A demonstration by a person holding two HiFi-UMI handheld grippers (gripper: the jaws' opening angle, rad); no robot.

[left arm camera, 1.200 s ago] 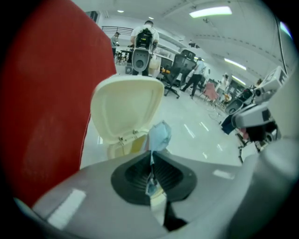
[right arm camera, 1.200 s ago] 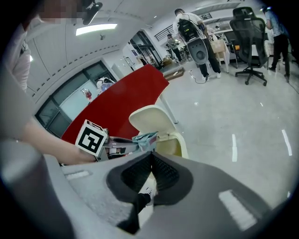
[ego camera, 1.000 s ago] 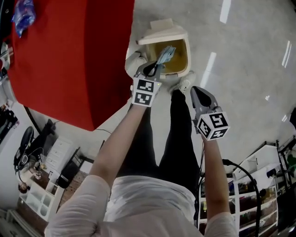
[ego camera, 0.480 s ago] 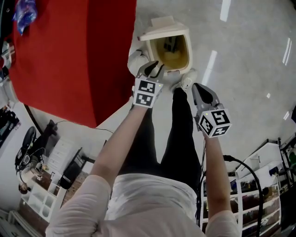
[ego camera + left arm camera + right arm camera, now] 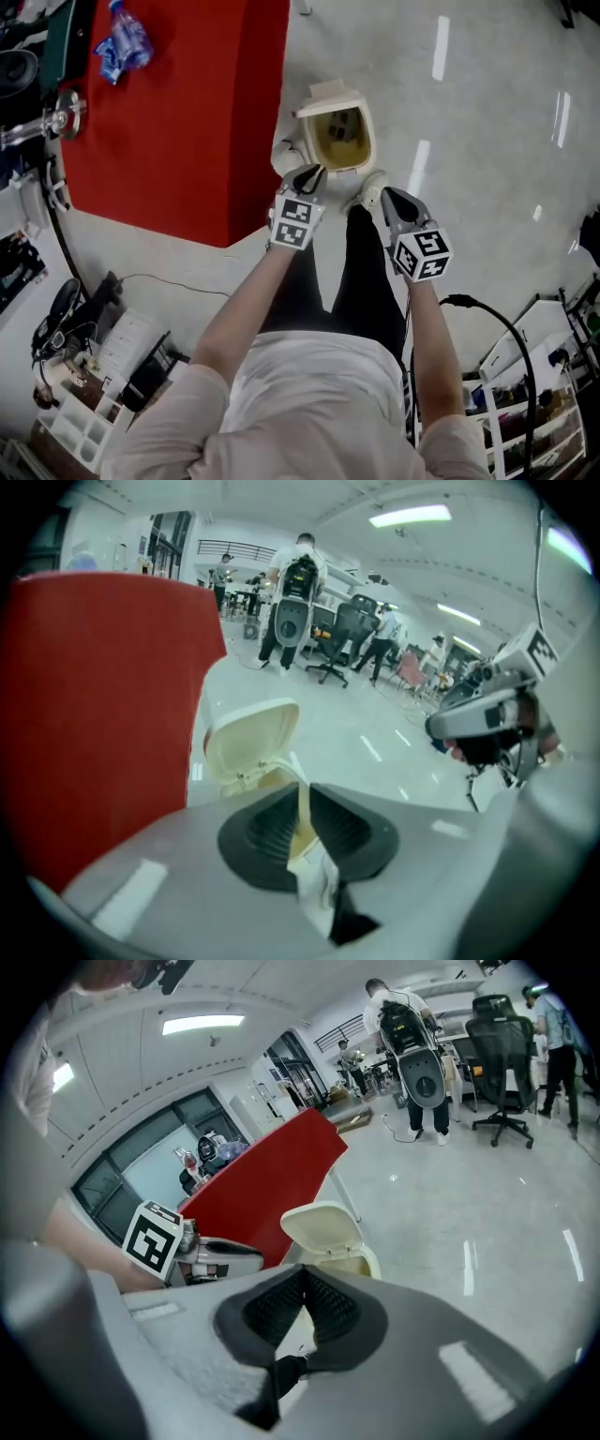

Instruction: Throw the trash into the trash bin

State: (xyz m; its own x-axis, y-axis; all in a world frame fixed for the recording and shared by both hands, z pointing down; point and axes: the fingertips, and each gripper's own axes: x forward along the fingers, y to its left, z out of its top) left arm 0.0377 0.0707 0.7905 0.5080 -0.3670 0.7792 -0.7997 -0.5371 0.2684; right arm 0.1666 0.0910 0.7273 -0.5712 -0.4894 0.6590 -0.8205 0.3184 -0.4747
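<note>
Left gripper (image 5: 312,172) is hovering beside the open bin (image 5: 368,141), its jaws just closing to an empty slit. Right gripper (image 5: 389,195) is pinching closed, empty. Trash (image 5: 342,122) is apparently lying inside. Risk: a wrapper (image 5: 122,42) is lying overlooked on the table (image 5: 187,122).

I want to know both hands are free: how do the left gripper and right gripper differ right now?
The left gripper shows a narrow slit between its fingers, which have just been closing; the right gripper has fingers meeting at the tips. In the head view the left gripper overlaps the rim of the trash bin; the right gripper stops short, beside it. Both are empty.
</note>
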